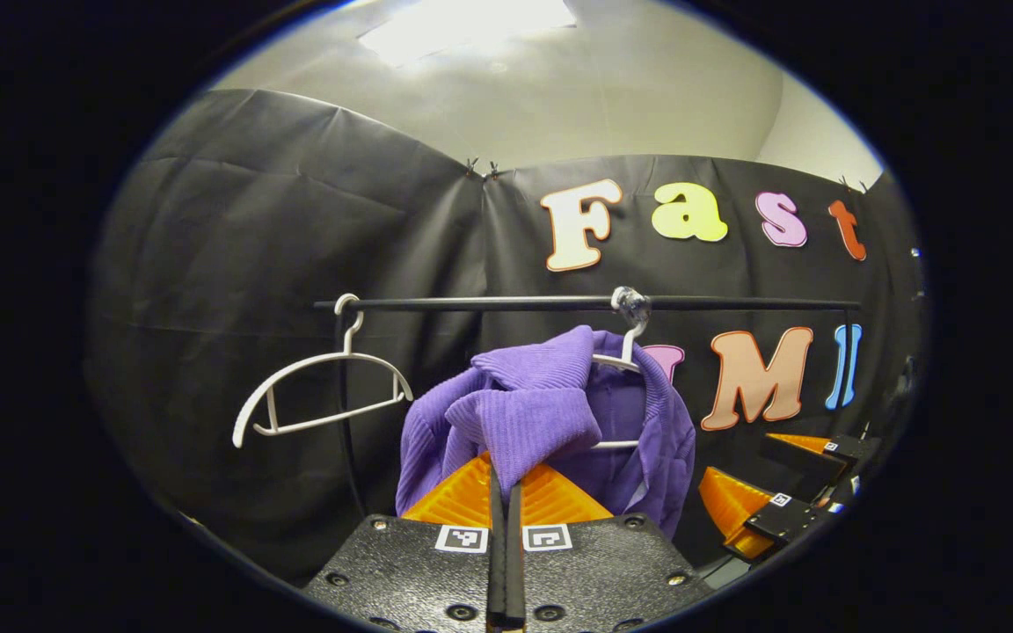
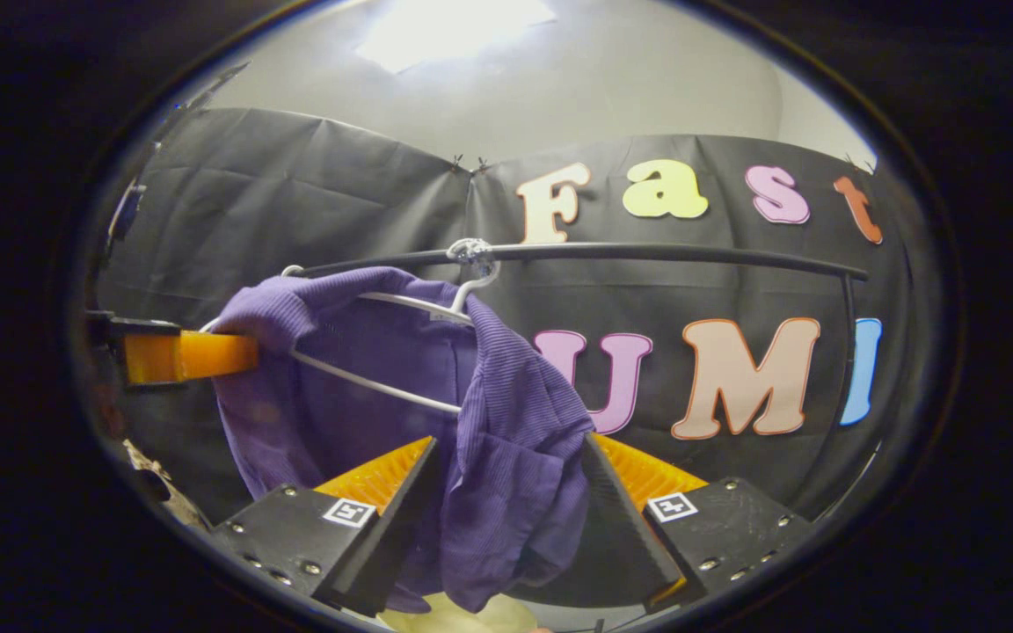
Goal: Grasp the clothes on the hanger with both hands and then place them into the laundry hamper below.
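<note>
A purple knit garment (image 1: 542, 396) hangs on a white hanger (image 1: 616, 362) from a black rail (image 1: 735, 304). In the left gripper view, my left gripper (image 1: 504, 479) is shut, with a fold of the garment's near shoulder pinched at its tips. From the right gripper view, that left gripper (image 2: 207, 354) holds the garment (image 2: 366, 352) at its left shoulder, pulled off the hanger (image 2: 383, 382). My right gripper (image 2: 509, 444) is open wide, and the garment's right side hangs between its fingers. The right gripper (image 1: 757, 475) also appears low on the right in the left gripper view.
An empty white hanger (image 1: 322, 396) hangs tilted at the left end of the rail (image 2: 691, 255). The rail's black upright (image 1: 344, 422) runs down behind it. Something pale yellow (image 2: 462, 617) lies below the garment.
</note>
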Tool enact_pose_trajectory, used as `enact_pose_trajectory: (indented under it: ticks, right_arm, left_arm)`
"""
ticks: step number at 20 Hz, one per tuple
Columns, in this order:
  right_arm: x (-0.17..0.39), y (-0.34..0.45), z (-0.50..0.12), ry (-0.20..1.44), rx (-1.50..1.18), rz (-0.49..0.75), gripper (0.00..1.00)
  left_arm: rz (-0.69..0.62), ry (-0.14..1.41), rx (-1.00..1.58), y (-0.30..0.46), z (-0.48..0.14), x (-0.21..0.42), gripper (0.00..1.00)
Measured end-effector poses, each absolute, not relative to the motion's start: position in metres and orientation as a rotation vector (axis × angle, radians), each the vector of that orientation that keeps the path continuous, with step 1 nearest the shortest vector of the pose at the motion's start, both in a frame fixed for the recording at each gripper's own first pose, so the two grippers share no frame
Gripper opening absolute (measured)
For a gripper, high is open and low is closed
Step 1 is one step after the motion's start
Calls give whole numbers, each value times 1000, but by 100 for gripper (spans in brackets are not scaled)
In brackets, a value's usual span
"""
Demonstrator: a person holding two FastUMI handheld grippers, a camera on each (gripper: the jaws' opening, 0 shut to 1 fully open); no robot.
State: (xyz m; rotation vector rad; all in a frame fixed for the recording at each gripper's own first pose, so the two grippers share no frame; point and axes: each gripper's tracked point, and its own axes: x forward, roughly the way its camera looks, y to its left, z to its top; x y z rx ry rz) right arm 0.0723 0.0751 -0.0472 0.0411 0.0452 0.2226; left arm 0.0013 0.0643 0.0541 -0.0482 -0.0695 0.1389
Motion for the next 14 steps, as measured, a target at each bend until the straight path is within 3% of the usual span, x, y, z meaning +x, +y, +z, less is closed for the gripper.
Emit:
enact_pose_trajectory:
  ticks: [13, 14]
  right_arm:
    - [139, 114, -77, 116, 81, 230, 93]
    - [144, 113, -84, 136, 86, 219, 96]
  left_arm:
    - [193, -53, -52, 94, 52, 5, 0]
    - [201, -49, -47, 98, 51, 6, 0]
